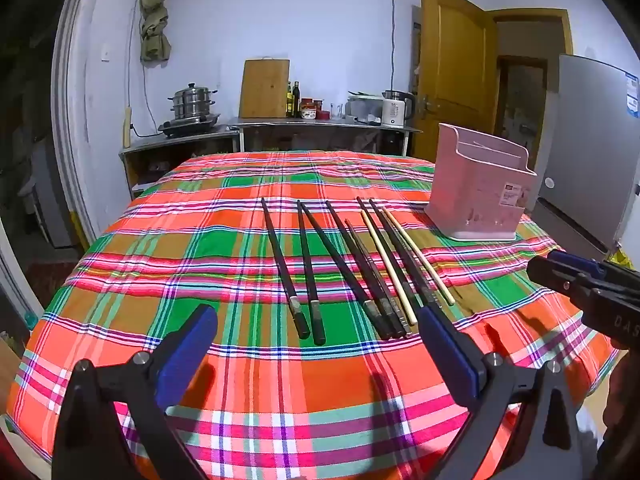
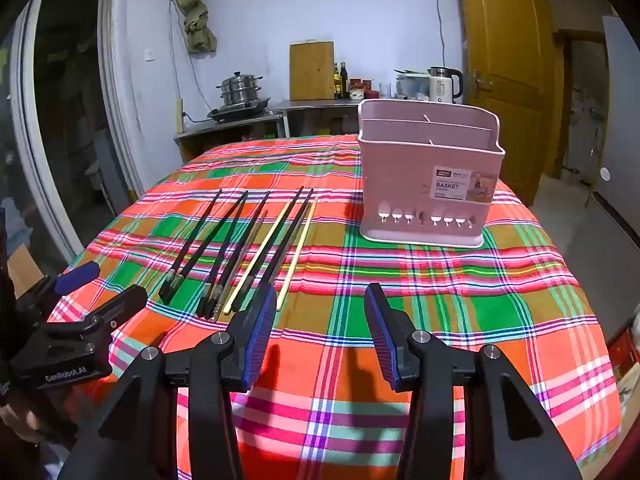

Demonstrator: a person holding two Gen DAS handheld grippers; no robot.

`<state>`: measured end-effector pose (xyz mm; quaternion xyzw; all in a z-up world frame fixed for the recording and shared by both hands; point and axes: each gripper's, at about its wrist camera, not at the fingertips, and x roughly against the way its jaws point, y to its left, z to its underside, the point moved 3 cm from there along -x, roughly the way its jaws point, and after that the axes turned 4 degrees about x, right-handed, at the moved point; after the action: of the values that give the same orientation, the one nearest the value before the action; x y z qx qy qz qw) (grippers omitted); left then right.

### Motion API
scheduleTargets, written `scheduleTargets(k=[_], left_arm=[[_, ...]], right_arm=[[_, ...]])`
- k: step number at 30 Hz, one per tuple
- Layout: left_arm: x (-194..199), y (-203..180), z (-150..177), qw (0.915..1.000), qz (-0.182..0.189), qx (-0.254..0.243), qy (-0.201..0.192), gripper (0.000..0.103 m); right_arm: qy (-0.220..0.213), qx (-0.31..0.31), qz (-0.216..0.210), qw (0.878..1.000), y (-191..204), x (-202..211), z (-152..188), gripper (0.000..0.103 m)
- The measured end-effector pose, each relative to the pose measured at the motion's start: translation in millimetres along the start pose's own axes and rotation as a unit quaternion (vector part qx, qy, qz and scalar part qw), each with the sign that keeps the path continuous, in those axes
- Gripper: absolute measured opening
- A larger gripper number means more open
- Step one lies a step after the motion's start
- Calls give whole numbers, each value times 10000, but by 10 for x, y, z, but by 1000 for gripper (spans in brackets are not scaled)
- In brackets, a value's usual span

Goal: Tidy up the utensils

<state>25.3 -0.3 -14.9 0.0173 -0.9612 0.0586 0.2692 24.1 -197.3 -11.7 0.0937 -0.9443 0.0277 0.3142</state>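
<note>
Chopsticks [image 1: 352, 268], dark ones and two pale ones, lie side by side on a plaid-covered tabletop [image 1: 256, 380]. A pink basket [image 2: 430, 178] stands empty just beyond and to their right. The left gripper [image 1: 316, 342] hovers over their near ends, jaws wide, holding nothing. The right gripper [image 2: 320, 330] hovers beside them, jaws open and empty. Risks, as I judge them: the sticks lie so close that one pinch may catch several; thin sticks may roll away; a tilted stick could snag a basket divider.

Both wrist cams sit low at the table's [image 1: 280, 380] near edge, pitched down toward 12 o'clock; both share chopsticks [image 1: 352, 264] and pink basket [image 2: 430, 176].
</note>
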Motion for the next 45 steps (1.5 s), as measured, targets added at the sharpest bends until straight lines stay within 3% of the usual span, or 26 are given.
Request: scheduleTargets(k=[45], left_arm=[[93, -92, 1, 9998, 121, -115, -51, 102]], right_arm=[[-57, 18, 63, 10000, -5, 40, 3, 47]])
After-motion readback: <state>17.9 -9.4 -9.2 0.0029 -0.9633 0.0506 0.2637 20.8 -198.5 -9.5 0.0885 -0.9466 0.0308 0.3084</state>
